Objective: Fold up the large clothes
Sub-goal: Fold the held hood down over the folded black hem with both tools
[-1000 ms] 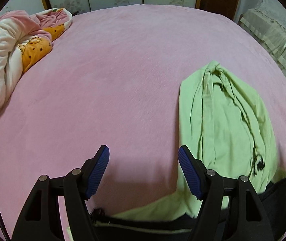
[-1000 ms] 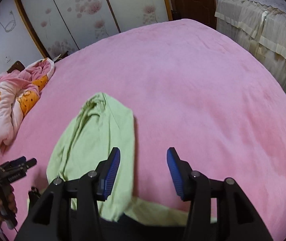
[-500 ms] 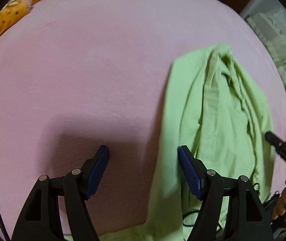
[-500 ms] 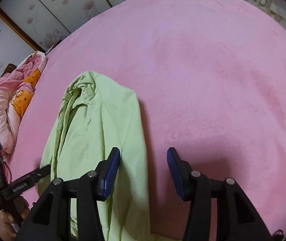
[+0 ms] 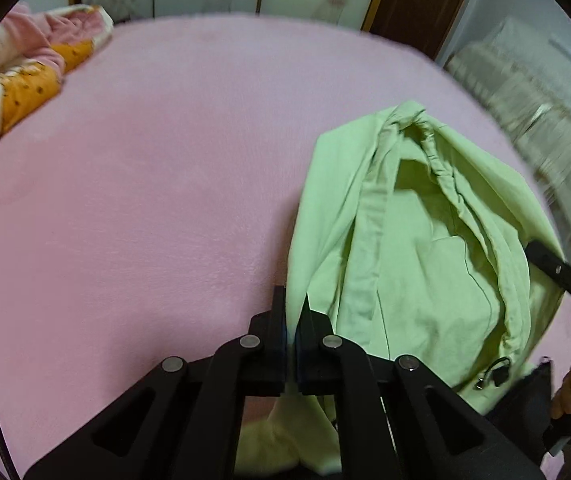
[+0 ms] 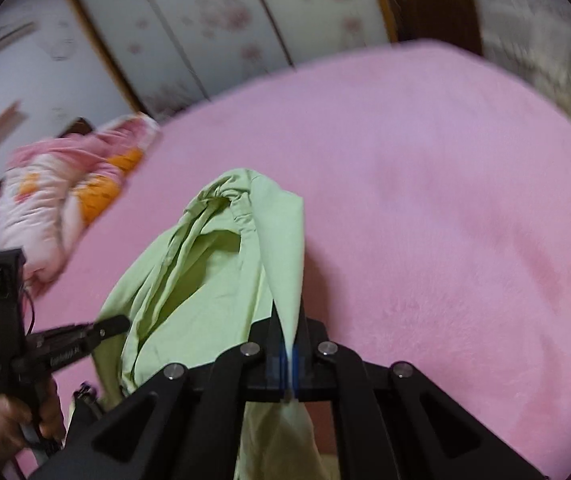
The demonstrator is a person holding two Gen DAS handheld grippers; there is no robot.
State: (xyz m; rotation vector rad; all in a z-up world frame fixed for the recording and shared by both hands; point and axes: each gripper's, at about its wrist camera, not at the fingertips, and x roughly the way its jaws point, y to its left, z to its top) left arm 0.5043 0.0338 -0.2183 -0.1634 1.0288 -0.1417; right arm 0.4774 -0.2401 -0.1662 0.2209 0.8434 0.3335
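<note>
A light green garment (image 5: 425, 260) lies crumpled lengthwise on the pink bed (image 5: 165, 160). My left gripper (image 5: 293, 312) has its jaws closing on the garment's left edge, and the pads pinch the green cloth. In the right wrist view the same garment (image 6: 205, 280) rises in a taut fold into my right gripper (image 6: 287, 328), whose jaws are closing on its right edge, cloth pinched between the pads. The right gripper's tip (image 5: 557, 272) shows at the garment's right side, and the left gripper (image 6: 85, 336) at its left, held by a hand (image 6: 25, 412).
A pink, white and orange quilt (image 5: 25, 80) is bunched at the bed's far left corner. Flowered wardrobe doors (image 6: 225, 20) stand behind the bed. A dark cloth (image 5: 525, 392) lies at the near edge under the green garment. Lace-covered furniture (image 5: 525, 80) stands to the right.
Both grippers stood open over the bed and are now shut on the green garment's two side edges. The right edge is pulled up into a fold, and both views have tilted upward.
</note>
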